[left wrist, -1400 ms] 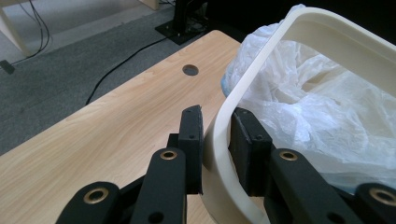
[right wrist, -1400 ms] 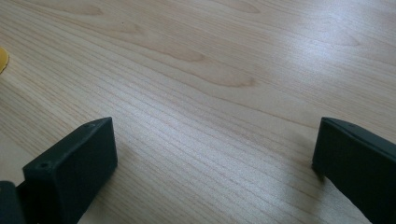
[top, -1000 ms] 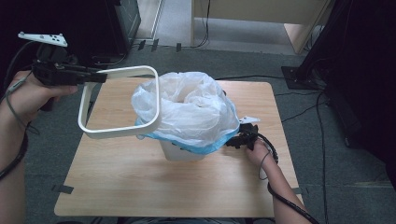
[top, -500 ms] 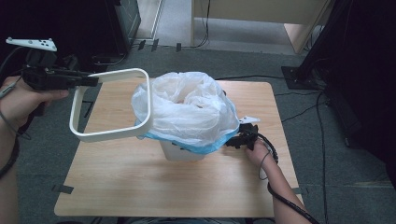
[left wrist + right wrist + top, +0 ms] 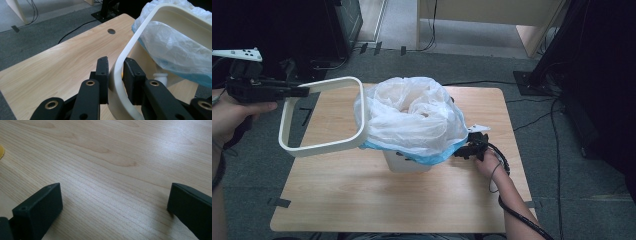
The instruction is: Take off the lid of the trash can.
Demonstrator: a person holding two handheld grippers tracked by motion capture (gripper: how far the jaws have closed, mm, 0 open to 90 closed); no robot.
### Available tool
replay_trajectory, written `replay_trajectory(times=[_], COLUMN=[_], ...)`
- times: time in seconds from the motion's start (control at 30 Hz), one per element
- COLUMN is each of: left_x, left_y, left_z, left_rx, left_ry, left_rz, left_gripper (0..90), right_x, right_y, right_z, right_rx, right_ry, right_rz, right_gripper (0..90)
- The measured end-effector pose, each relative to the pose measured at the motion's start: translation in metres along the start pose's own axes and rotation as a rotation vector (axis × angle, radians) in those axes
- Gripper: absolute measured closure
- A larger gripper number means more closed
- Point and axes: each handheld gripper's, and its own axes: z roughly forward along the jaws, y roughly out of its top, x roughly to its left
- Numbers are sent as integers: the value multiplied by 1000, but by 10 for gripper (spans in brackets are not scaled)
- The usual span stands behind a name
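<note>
1. Confirm the grip: the left gripper point(image 5: 299, 91) is clamped on the cream rim ring point(image 5: 319, 145), with both pads point(image 5: 103, 75) pressing on the ring's thin wall at one rounded corner, as the left gripper view shows

2. Note where the ring is: it hangs in the air above the left part of the wooden table point(image 5: 362, 200), tilted, its far side just beside the bin point(image 5: 404, 162) and touching or nearly touching the white bag point(image 5: 412, 117) that billows over the bin's top

3. Level the ring before you carry it across; a tilted ring is likely to snag the loose plastic

4. Centre the ring over the bin's mouth so that the bag's folded-down edge, with the blue bag point(image 5: 432, 157) under it, lies inside the ring all round

5. Lower it straight down and evenly; judge the fit at each corner

6. Use the right gripper point(image 5: 469, 149), whose jaws stand wide apart over bare tabletop beside the bin, to steady the bin if it shifts

7. Release the ring only once it sits flat
</note>
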Motion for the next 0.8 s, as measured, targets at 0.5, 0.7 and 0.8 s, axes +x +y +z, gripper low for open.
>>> replay_trajectory(times=[0.5,0.7,0.8], left_x=[9,14,15], left_y=[-19,-28,-33], left_z=[2,4,5], left_rx=[19,21,21], left_ry=[11,13,14], left_rz=[-31,-42,-41], left_gripper=[749,750,750], right_x=[0,0,0], right_y=[0,0,0], right_z=[0,0,0], right_rx=[0,0,-1], right_ry=[0,0,0], right_rz=[0,0,-1], right_gripper=[0,0,0])
